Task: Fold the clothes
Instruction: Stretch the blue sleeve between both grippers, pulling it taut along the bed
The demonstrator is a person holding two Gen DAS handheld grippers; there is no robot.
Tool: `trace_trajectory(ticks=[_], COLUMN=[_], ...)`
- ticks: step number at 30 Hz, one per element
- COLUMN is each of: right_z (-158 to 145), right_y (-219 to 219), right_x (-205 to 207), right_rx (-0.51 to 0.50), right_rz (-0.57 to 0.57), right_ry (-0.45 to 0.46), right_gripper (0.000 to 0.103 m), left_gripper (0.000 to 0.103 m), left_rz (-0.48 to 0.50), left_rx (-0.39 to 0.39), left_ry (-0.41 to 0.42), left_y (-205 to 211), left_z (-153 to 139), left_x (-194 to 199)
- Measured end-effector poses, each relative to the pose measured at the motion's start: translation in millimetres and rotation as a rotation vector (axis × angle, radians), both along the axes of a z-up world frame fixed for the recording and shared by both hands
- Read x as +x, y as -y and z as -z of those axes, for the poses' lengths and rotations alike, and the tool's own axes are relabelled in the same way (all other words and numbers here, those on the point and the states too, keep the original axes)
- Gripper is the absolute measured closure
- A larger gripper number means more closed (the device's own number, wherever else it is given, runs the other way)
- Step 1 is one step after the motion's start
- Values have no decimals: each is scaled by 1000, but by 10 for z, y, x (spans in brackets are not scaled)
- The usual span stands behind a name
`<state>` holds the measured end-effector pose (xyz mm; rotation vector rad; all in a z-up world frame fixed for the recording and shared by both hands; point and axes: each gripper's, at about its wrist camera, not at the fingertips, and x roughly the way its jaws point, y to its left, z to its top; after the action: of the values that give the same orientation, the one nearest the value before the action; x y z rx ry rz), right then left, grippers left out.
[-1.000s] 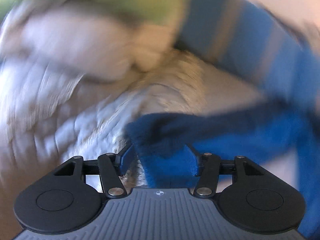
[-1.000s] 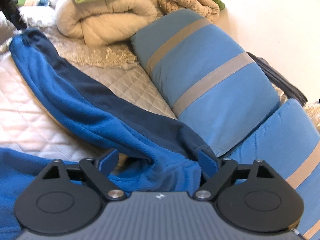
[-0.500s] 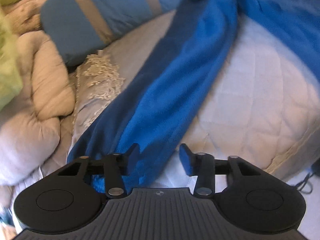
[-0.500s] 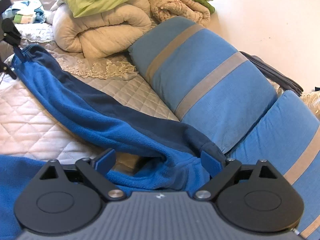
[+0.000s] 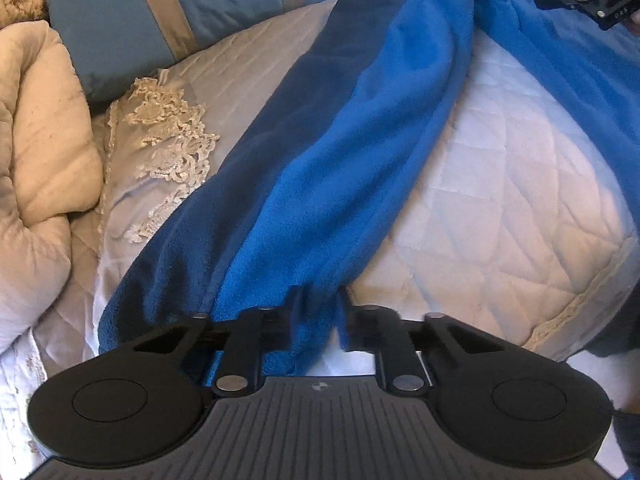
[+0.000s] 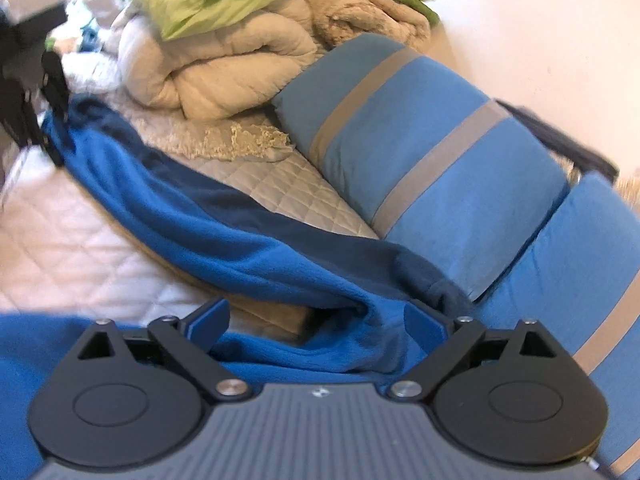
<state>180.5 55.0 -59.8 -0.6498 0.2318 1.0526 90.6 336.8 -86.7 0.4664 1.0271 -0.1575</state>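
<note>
A fleece garment [image 6: 224,236] stretches across the bedspread [image 6: 72,256], pillows [image 6: 420,152] behind it.

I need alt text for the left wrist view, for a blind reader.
The left tool is shut on the end of a blue fleece garment that stretches away across a white quilted bed. A striped blue pillow lies behind.

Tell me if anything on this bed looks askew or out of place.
The blue fleece garment lies stretched diagonally across the white quilted bedcover, bunched rather than flat. The left gripper is shut on its end. Nothing looks damaged.
</note>
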Motion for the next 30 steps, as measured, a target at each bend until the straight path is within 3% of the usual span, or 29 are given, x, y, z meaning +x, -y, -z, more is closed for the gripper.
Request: trace_trajectory(ticks=[3, 9, 13, 18, 25, 30], right_z=[-27, 41, 78, 52, 106, 252], right_y=[-10, -74, -126, -201, -349, -508], right_x=[22, -15, -36, -60, -112, -136], right_rx=[20, -34, -37, -21, -94, -204], right_rz=[18, -1, -11, -21, -70, -157], right_ry=[-46, -63, -90, -91, 87, 240], right_gripper=[3, 2, 2, 2, 5, 18], left_gripper=[98, 99, 99, 99, 99, 99], left_rz=[-1, 19, 75, 157, 161, 134], left_rx=[57, 226, 380, 506, 525, 533], left_ry=[54, 283, 404, 470, 479, 503], left_y=[68, 271, 450, 717, 805, 796], left_z=[-55, -262, -299, -188, -24, -25], left_x=[-43, -371, -561, -751, -810, -853])
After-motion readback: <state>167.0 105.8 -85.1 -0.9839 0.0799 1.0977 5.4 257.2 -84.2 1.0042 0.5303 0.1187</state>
